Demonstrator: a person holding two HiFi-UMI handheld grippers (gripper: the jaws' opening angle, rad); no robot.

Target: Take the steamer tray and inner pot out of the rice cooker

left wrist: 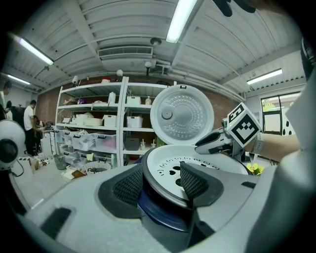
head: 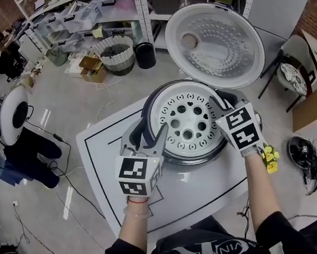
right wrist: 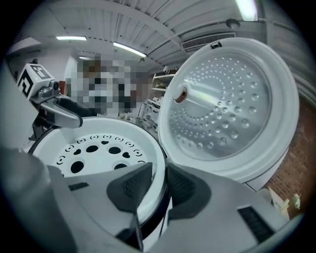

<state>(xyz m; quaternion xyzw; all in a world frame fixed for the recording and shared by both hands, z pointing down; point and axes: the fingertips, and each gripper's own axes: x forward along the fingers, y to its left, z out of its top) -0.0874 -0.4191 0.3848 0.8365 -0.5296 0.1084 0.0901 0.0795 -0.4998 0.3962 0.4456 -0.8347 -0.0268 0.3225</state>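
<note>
The white rice cooker (head: 142, 132) stands on the table with its lid (head: 214, 44) swung up behind it. A white steamer tray (head: 186, 123) with round holes sits in its mouth; the inner pot below is hidden. My left gripper (head: 148, 136) is at the tray's left rim. In the left gripper view it (left wrist: 162, 183) stands open, one pad outside the tray (left wrist: 197, 163) and one over its top. My right gripper (head: 222, 108) is at the right rim. In the right gripper view it (right wrist: 159, 180) is shut on the wall of the tray (right wrist: 98, 153).
The white table (head: 199, 195) has black lines, and a small yellow flower (head: 270, 160) sits at its right edge. Behind the cooker are shelves, a woven basket (head: 116, 53) and a black bin (head: 145, 54). A chair (head: 294, 75) stands at the right, and cables lie on the floor at left.
</note>
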